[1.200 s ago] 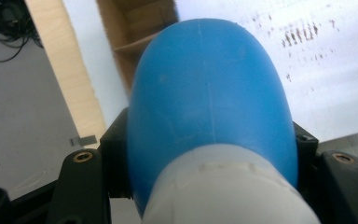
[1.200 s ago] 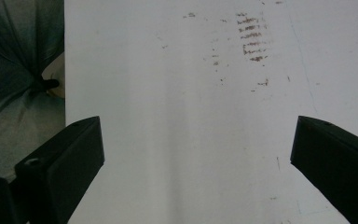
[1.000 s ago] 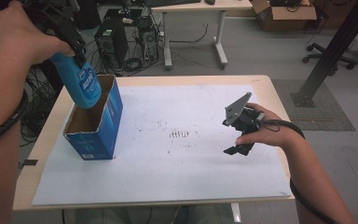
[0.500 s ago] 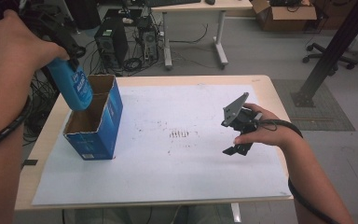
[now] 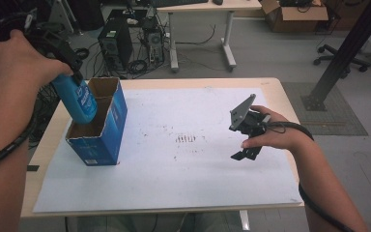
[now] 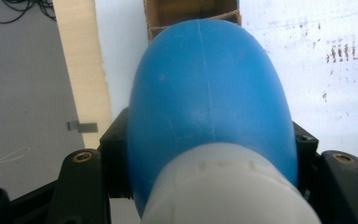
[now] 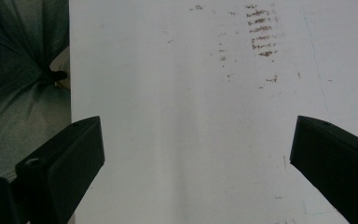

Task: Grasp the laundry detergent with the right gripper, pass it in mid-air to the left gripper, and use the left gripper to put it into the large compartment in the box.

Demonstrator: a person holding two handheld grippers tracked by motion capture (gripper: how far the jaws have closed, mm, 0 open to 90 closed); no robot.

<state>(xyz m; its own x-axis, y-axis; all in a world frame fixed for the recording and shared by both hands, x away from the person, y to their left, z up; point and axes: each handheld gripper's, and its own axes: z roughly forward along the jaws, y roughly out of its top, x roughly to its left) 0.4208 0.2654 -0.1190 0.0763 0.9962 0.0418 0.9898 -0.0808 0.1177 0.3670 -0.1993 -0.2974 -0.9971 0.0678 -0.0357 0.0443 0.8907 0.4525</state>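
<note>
holding a blue bottle (image 5: 78,99) over the box (image 5: 107,126), that's what the left gripper (image 5: 64,60) is up to right now. the jaws are clamped on the bottle up near its white cap end, and in the left gripper view you can see the black jaws squeezing it from both sides, white cap (image 6: 228,186) closest to the camera and the rounded blue bottom pointing away toward the box. from the high view the bottle hangs tilted, bottom end down, just above the box's open top at the near-left part of it. can't tell if it's actually touching the cardboard rim or just hovering over it.

box is a blue carton with a brown inside, standing upright near the left edge of the table (image 5: 280,92), sitting on the big white sheet (image 5: 174,183) that covers most of the tabletop.

right gripper (image 5: 244,140) is well away on the other side, over the right part of the sheet, jaws spread wide with nothing between them. in the right gripper view it's looking down at bare white paper with some brownish smudges (image 7: 261,39) on it. those same marks (image 5: 187,139) sit about mid-sheet in the high view, between box and right gripper.
</note>
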